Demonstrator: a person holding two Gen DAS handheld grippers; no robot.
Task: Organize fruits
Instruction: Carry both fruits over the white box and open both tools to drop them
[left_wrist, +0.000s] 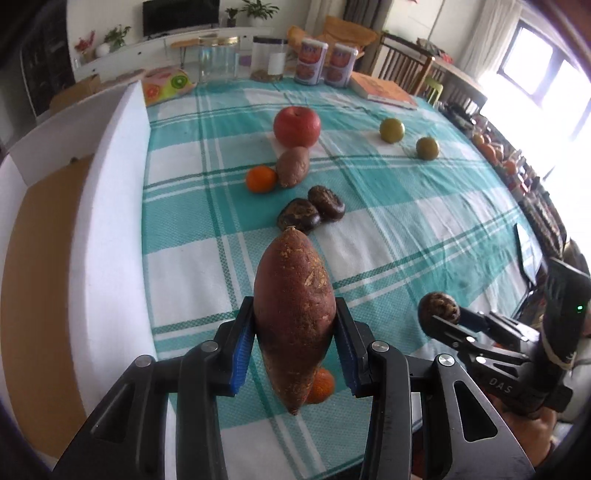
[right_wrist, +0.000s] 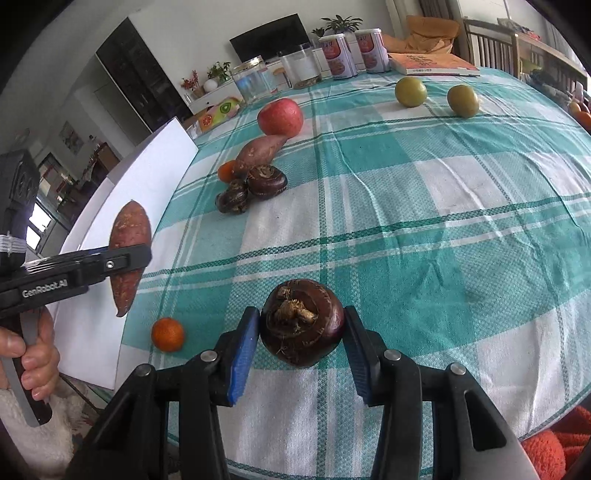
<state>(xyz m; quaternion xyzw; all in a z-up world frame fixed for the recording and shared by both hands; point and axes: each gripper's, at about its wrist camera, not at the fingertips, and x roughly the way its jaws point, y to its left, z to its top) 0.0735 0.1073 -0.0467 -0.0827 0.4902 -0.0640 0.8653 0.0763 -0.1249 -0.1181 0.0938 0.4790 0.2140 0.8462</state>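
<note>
Both grippers loaded, both loads off the cloth. My left gripper (left_wrist: 295, 343) pinches a sweet potato (left_wrist: 294, 314) across its middle, long axis running fore and aft between the pads. My right gripper (right_wrist: 301, 343) pinches a water chestnut (right_wrist: 302, 326), stem side facing the camera.

Risks, nearest first. The sweet potato tapers at both ends and is held only at its waist; I judge a quick roll of the wrist could let it pivot or slide out. Just under its near tip lies a small orange (left_wrist: 322, 386), which a drop would knock toward the table edge. The chestnut is round and glossy, with the pads meeting it only at the sides; I would expect it to pop free if the squeeze slackens.

Containers. Left of the left gripper stands a white box (left_wrist: 110, 221) with a brown cardboard floor; the part I can see holds nothing. Carrying over its wall, the low-hanging tip could clip the rim.

Ahead of both grippers: two more chestnuts (left_wrist: 312, 212), then another orange touching a second sweet potato, then a red apple (left_wrist: 296, 125). Ahead and to the right, two green fruits (left_wrist: 392, 130) sit well apart from that cluster. Farthest, two clear jars (left_wrist: 218, 59); one looks empty, the other has something brown at the bottom.
</note>
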